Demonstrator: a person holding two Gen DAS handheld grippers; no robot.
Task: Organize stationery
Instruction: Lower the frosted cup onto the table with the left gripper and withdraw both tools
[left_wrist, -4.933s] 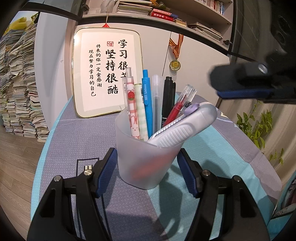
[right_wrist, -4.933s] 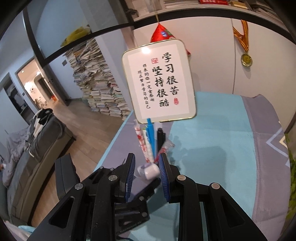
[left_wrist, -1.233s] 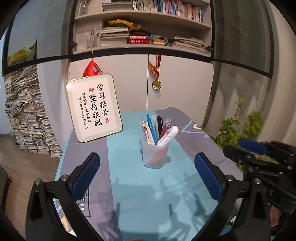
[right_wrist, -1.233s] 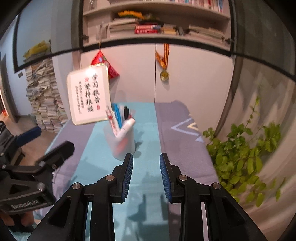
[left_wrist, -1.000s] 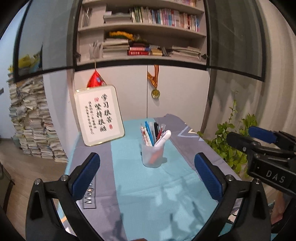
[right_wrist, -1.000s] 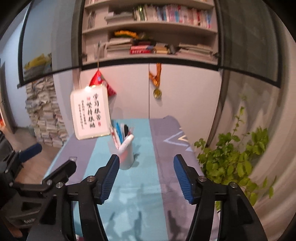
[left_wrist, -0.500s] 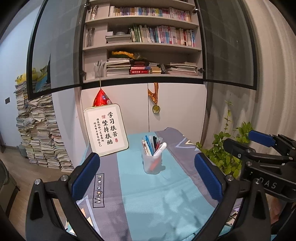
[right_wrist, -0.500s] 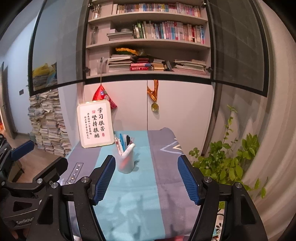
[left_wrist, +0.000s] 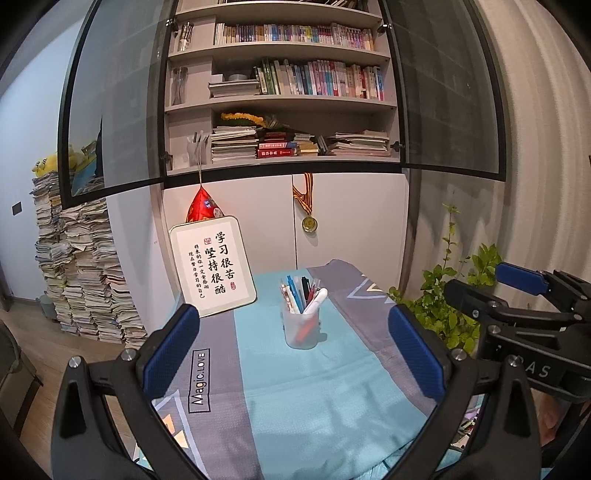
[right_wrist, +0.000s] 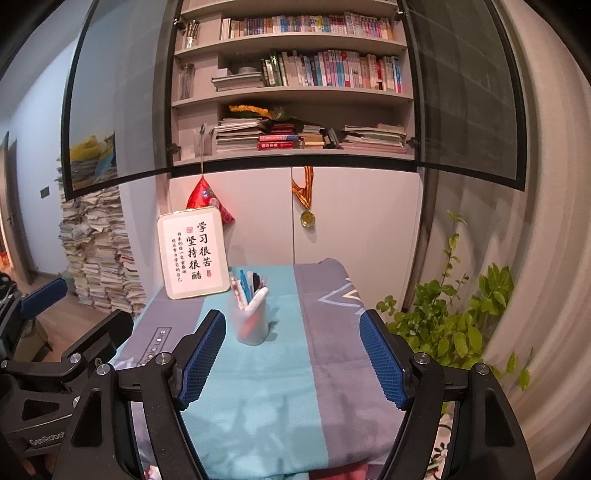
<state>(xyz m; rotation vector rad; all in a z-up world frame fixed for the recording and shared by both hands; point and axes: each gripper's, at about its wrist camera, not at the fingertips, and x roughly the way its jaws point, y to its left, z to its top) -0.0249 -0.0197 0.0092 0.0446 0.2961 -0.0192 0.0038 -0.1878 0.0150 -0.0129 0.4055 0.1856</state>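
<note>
One pen cup (left_wrist: 301, 328), two empty grippers, one framed sign (left_wrist: 213, 266)

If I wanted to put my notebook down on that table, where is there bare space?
The near half of the teal and grey tablecloth is bare, from the frosted plastic pen cup toward the cameras. The grey strip between cup and leafy green plant is free too. It is tighter at the far left corner, where the white framed calligraphy sign stands near the cup.
</note>
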